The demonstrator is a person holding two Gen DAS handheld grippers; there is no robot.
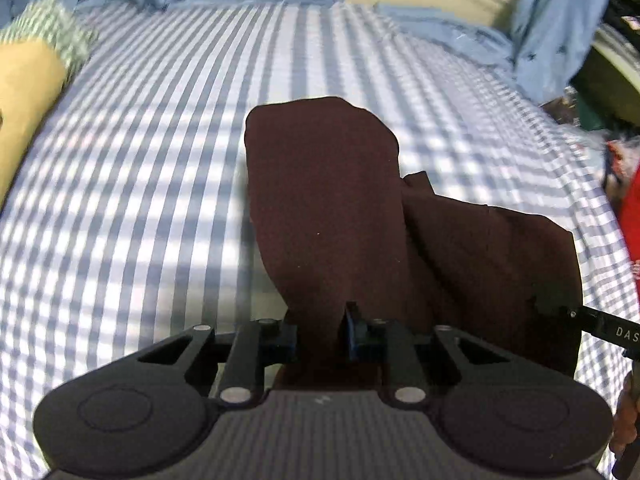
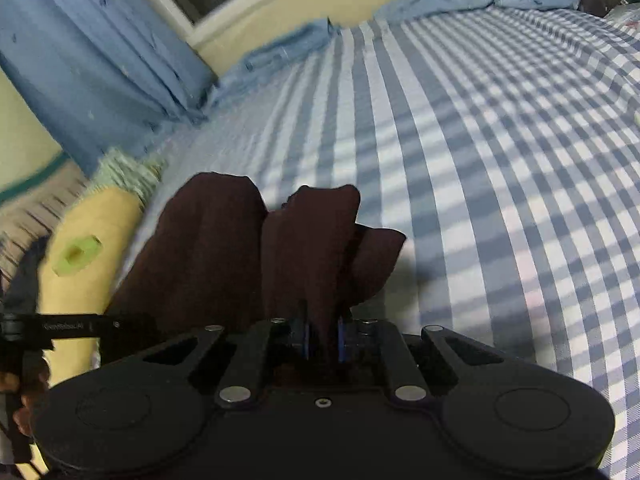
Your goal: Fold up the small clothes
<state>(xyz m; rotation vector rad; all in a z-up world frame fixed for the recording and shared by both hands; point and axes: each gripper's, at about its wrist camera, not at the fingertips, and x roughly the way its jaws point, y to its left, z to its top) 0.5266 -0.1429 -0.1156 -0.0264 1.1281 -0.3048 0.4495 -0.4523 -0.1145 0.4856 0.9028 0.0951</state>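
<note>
Mid-fold, maroon garment clamped in left gripper and right gripper above checked sheet; next, likely lowered flat.

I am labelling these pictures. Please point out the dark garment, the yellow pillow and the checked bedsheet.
dark garment (image 1: 328,200): left wrist view, on the middle of the raised flap.
yellow pillow (image 2: 96,240): right wrist view, on its yellow cover beside the green patch.
checked bedsheet (image 2: 500,200): right wrist view, on a bare part right of the garment.
</note>
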